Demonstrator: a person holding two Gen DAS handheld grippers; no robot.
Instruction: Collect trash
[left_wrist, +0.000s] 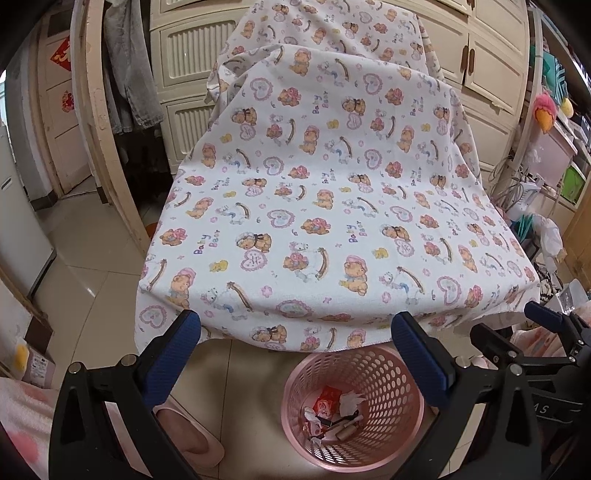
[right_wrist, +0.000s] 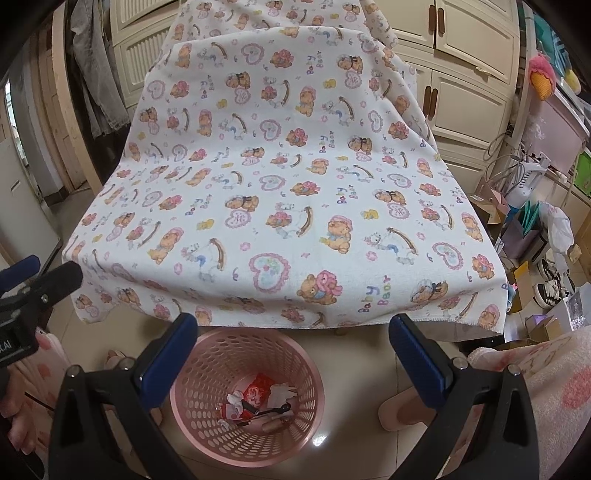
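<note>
Left gripper (left_wrist: 295, 350): jaws spread wide, nothing held. Its fingers carry blue, finely textured pads (left_wrist: 171, 358) on black rigid frames. Right gripper (right_wrist: 293, 350): jaws likewise spread, empty, same construction.

Directly below and between the fingers of each gripper stands a pink plastic basket (left_wrist: 391, 387) (right_wrist: 207, 373), round, tapering downward, its wall perforated with oval holes. The trash (left_wrist: 334, 413) (right_wrist: 258, 404) lies at the basket bottom: red-and-white wrappers, crumpled white paper, a dark thin item and a small tan cylinder.

Ahead of both grippers, a desk is fully draped in a white terry cloth (left_wrist: 314, 192) (right_wrist: 277, 184) printed with bears and hearts; its hem hangs just beyond the basket rim.

The floor (left_wrist: 85, 295) is glossy beige tile.

View differences: the left wrist view shows a pink slipper (left_wrist: 192, 439) below the left finger and the right gripper at the right edge. The right wrist view shows the left gripper's tip (right_wrist: 40, 277) at the left edge, plus cluttered boxes (right_wrist: 543, 325) ahead to the right.
</note>
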